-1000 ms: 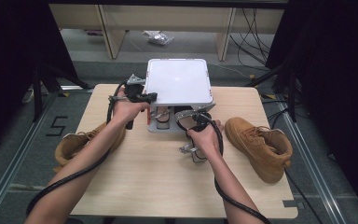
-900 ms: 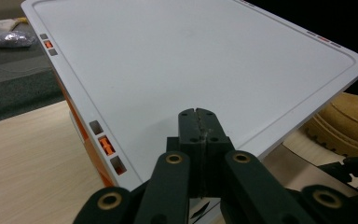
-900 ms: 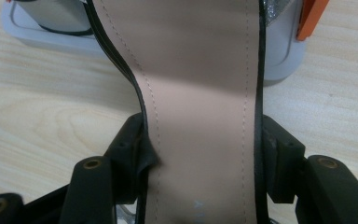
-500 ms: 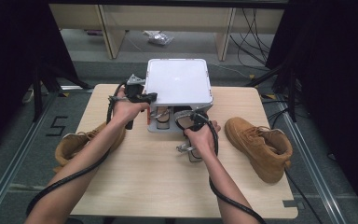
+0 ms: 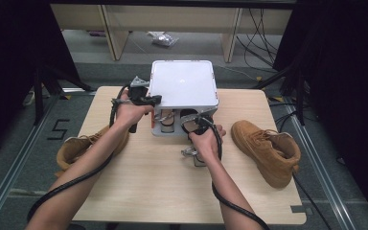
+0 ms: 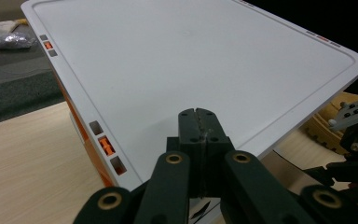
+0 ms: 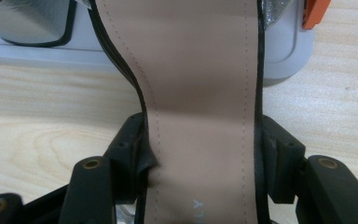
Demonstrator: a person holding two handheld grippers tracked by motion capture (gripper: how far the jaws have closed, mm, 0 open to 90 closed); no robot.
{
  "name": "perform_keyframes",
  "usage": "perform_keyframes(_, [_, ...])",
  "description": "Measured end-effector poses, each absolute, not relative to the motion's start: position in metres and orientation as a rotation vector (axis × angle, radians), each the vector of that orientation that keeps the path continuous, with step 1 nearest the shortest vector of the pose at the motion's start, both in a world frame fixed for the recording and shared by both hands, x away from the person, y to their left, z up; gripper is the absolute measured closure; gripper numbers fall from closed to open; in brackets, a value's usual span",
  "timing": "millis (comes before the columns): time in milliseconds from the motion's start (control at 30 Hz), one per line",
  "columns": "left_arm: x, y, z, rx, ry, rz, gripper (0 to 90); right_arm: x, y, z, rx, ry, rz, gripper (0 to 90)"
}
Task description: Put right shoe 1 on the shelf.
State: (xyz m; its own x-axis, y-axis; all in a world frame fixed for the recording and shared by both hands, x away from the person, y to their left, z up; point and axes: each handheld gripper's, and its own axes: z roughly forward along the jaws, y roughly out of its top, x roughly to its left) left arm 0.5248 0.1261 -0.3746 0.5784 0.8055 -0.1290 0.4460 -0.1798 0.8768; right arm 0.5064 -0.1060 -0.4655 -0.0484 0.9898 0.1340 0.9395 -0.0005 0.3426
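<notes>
The white-lidded box [image 5: 183,89] sits at the far middle of the wooden table [image 5: 163,191], and everything else is placed around it. The left gripper [image 6: 198,125] rests at the box's left near corner with its jaws clenched together on nothing, tips over the white lid; the right gripper [image 7: 200,154] is just in front of the box's open near side, jaws clamped across a shoe [image 7: 200,84] with a tan insole (the black edging is pinched on both sides); the shoe's front end reaches into the box's opening, its rear end lying on the table toward the person. One tan boot [image 5: 268,151] lies well to the right of the box; another tan boot [image 5: 76,148] lies to its left, partly under the left forearm.
</notes>
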Motion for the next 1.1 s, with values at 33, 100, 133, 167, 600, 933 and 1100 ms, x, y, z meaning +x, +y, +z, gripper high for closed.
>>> perform_keyframes(33, [0.525, 0.126, -0.375, 1.815, 1.023, 0.452, 89.6, 0.505, -0.101, -0.468, 2.116, 2.048, 0.564, 43.4])
perform_keyframes(100, [0.525, 0.126, -0.375, 1.816, 1.022, 0.453, 89.6, 0.507, -0.105, -0.467, 2.08, 2.125, 0.52, 43.3])
perform_keyframes(133, [0.525, 0.126, -0.375, 1.817, 1.022, 0.453, 89.6, 0.507, -0.106, -0.469, 2.066, 2.119, 0.505, 43.2])
perform_keyframes(167, [0.525, 0.126, -0.374, 1.818, 1.022, 0.455, 89.6, 0.507, -0.107, -0.47, 2.046, 2.137, 0.499, 43.1])
perform_keyframes(600, [0.524, 0.127, -0.375, 1.816, 1.025, 0.455, 89.6, 0.492, -0.116, -0.448, 1.924, 2.202, 0.619, 30.8])
perform_keyframes(933, [0.524, 0.127, -0.375, 1.815, 1.028, 0.458, 89.6, 0.46, -0.151, -0.421, 1.788, 2.183, 0.772, 47.4])
perform_keyframes(1100, [0.524, 0.127, -0.376, 1.804, 1.026, 0.454, 89.6, 0.446, -0.166, -0.414, 1.766, 2.191, 0.817, 63.7])
